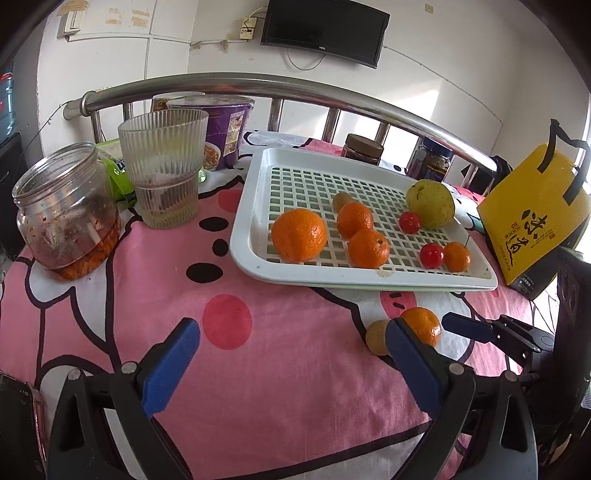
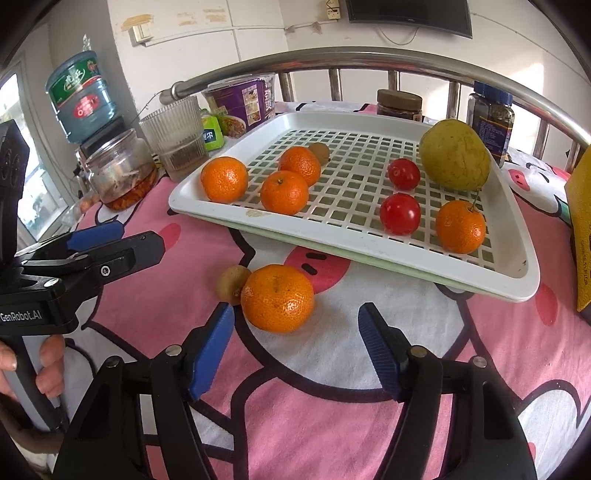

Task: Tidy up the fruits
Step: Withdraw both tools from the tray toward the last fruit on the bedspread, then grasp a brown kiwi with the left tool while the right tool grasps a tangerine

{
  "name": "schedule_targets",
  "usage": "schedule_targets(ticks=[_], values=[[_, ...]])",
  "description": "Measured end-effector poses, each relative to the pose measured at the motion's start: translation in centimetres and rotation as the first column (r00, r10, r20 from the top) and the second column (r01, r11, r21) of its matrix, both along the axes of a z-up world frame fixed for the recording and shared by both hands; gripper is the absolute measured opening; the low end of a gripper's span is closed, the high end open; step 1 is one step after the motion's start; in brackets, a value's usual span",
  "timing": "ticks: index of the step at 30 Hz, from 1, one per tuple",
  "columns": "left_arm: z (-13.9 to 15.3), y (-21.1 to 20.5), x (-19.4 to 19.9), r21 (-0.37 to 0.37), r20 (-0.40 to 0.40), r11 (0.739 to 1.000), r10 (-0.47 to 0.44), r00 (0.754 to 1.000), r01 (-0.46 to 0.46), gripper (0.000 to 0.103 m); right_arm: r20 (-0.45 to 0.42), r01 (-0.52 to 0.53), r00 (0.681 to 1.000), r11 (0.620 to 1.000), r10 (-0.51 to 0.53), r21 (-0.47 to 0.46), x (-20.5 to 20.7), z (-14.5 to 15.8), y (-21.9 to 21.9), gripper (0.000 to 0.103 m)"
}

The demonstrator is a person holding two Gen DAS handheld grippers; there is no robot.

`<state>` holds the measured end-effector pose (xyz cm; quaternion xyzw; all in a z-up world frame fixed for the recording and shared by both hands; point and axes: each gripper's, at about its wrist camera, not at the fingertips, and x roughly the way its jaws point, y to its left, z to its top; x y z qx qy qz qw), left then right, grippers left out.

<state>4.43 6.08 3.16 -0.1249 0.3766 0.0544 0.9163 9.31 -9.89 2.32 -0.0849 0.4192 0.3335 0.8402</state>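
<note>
Mandarin (image 2: 277, 298) between parted right gripper (image 2: 295, 354) pads, ungripped, half-hiding small brown fruit (image 2: 231, 282), left gripper (image 1: 291, 363) wide, empty

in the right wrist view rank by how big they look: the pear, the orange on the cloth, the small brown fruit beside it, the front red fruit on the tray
1. pear and orange on the cloth: look about alike, and the orange is nearer the camera, so no ranking.
2. front red fruit
3. small brown fruit

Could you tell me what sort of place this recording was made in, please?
Probably a lived-in room at home: a wall-mounted TV, a water-cooler bottle, and a metal bed rail behind a cartoon sheet holding a fruit tray.
</note>
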Motion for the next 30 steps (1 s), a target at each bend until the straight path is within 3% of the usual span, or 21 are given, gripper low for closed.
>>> schedule_targets(ticks=[4,10,20,30], values=[[-0.4,0.1,0.3,-0.005,-0.02,1.0,0.002,1.0,-0.002,0.1,0.0,-0.001,1.0,1.0,0.001,-0.009,0.4,-0.2,0.3,0.06],[-0.6,-0.2,0.5,-0.003,-0.029,1.0,-0.012,1.0,0.012,0.097,0.002,-0.033,0.999,0.999,0.033,-0.003,0.3,-0.1,1.0,0.041],[-1.3,-1.8,1.0,0.013,-0.058,0.996,-0.084,0.995,0.085,0.086,-0.011,-0.005,1.0,1.0,0.005,0.0,-0.1,0.1,-0.4,0.041],[-1.8,-6.0,2.5,0.054,-0.107,0.967,-0.243,0.964,0.249,0.069,-0.019,0.146,0.989,0.989,-0.146,-0.003,0.6,0.9,-4.5,0.041]])
